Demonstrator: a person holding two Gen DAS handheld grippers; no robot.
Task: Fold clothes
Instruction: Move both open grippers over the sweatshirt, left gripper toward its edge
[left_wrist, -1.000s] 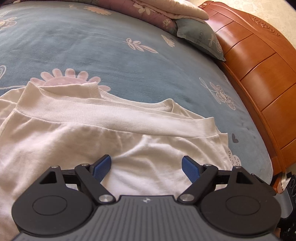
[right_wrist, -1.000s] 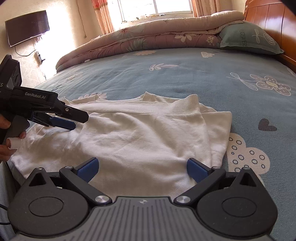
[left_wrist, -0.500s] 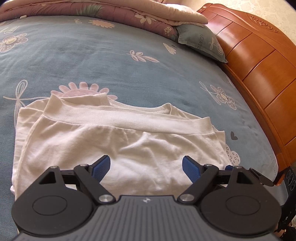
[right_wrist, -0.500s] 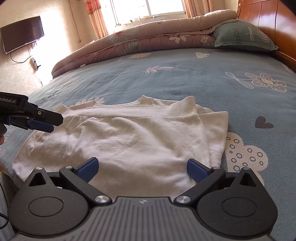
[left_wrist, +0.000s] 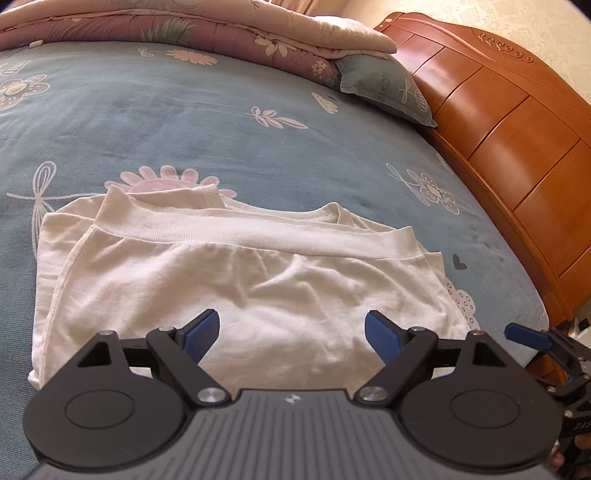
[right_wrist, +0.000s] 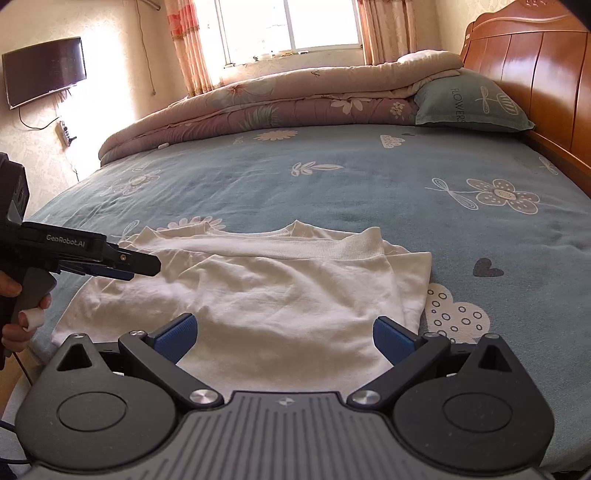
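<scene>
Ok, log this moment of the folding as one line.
stage: folded white knit garment lying on blue floral bedsheet | left gripper: open, empty | right gripper: open, empty

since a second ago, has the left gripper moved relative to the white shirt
Yes. In the left wrist view the left gripper has pulled back from the white shirt: far more blue bedsheet now shows beyond the collar, and the shirt's left edge has come into view.

Home bedroom (bed (right_wrist: 369, 192), wall television (right_wrist: 44, 70)).

Both grippers are black with blue ribbed pads (left_wrist: 201, 332) and silver screws; the left gripper (right_wrist: 122, 264) carries white "GenRobot.AI" lettering.
</scene>
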